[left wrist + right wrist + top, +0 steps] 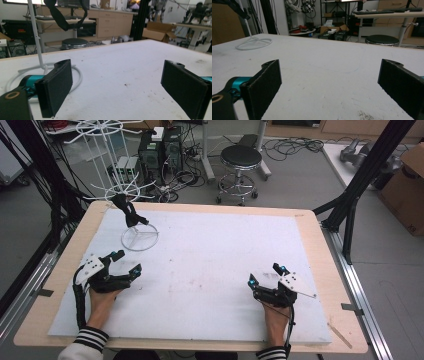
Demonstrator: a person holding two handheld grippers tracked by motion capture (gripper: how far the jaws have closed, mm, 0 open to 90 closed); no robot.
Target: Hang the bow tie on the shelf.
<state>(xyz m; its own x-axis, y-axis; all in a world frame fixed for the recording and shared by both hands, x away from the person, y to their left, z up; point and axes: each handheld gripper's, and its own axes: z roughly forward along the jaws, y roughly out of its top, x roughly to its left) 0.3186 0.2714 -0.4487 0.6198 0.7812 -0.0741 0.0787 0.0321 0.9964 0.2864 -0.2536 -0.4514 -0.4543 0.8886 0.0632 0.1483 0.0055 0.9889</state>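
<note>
A white wire stand [139, 238] with a ring base rests at the back left of the white mat [210, 250], and a black strap [128, 211] hangs from its top. In the left gripper view the stand [37, 42] rises just ahead and the strap [62, 17] dangles above. My left gripper [126, 262] sits open near the mat's left side, a short way in front of the stand, with nothing between its pads [56, 85]. My right gripper [266, 275] rests open at the right front, also empty. The stand's base [254, 42] lies far off in the right gripper view.
The wooden table [320, 245] borders the mat on all sides. Behind it stand a black stool [241, 162], computer cases [160, 152] with cables and a white wire rack [107, 150]. Black frame posts [367, 170] rise at the right, next to a cardboard box [407, 185].
</note>
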